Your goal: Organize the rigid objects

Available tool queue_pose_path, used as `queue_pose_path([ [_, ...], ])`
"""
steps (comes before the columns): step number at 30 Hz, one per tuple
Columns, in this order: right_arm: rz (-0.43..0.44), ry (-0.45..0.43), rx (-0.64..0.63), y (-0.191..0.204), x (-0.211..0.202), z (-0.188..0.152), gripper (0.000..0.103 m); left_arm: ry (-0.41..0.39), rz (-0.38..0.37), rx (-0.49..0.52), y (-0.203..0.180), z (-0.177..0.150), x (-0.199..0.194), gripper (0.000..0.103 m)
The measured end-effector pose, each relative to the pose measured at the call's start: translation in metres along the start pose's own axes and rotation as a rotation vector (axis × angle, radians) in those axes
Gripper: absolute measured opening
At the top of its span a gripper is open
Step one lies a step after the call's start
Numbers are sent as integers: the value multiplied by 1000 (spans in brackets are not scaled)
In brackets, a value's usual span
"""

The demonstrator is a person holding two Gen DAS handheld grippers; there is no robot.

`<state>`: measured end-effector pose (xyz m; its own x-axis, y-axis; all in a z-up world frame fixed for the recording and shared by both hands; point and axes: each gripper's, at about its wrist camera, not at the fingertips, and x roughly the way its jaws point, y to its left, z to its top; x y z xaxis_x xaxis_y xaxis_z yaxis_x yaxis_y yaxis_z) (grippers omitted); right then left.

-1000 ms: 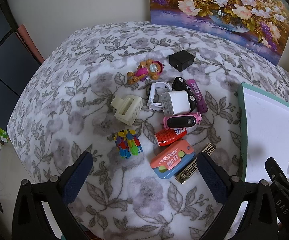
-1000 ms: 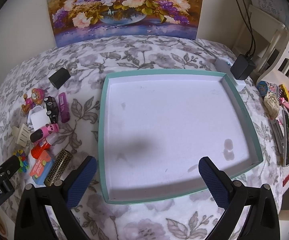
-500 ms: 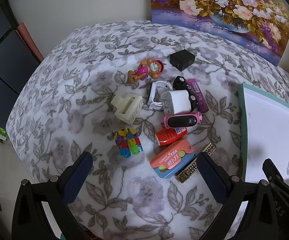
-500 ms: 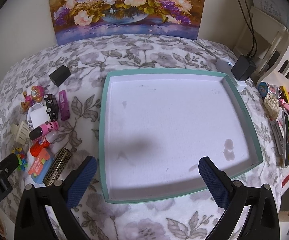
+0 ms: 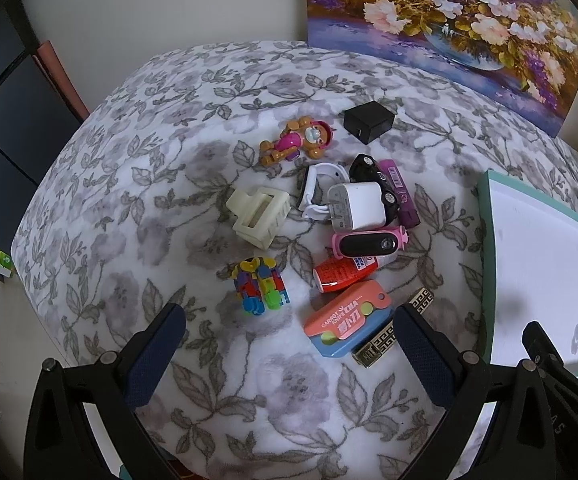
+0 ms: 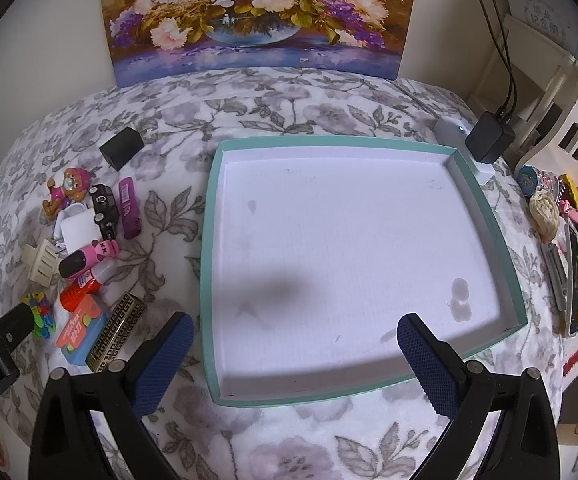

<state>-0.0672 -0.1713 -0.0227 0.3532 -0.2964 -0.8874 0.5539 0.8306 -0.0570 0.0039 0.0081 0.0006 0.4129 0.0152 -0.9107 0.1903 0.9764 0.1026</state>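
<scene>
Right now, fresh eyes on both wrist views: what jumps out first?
A big teal-rimmed tray with a white floor holding no objects fills the right wrist view, on the floral cloth. Left of it lies a tight clutter of small things: a pink cartoon dog figure, a white charger, a red bottle. Both the left gripper and the right gripper hover open, holding nothing.

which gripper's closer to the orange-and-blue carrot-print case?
Left. The left gripper hangs open right over the orange-and-blue carrot-print case, which sits by its right finger. The right gripper is open over the teal-rimmed white tray, case off to its left.
</scene>
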Motion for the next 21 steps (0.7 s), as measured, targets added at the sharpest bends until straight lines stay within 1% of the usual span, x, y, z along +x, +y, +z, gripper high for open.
queue_pose_path([
  [7,5,-3,-4,2,-1,-1,103,-6,5,-23,5,1,-2,103],
  [9,19,-31,-11,4,-7,0,103,-13,11,-47,10,2,-3,103],
  [11,48,-79,-38,11,-16,-1,103,-18,18,-84,18,3,-4,103],
  [12,70,-105,-63,18,-20,-2,103,-18,20,-108,24,3,-4,103],
  [14,108,-121,-114,33,-22,-3,103,-12,21,-143,32,4,0,103],
  [17,178,-97,-178,57,-14,-5,103,20,33,-182,41,4,12,103],
  [19,227,-57,-220,74,-4,-8,103,60,52,-208,46,3,24,103],
  [21,253,-23,-260,88,5,-12,103,89,65,-227,51,0,33,103],
])
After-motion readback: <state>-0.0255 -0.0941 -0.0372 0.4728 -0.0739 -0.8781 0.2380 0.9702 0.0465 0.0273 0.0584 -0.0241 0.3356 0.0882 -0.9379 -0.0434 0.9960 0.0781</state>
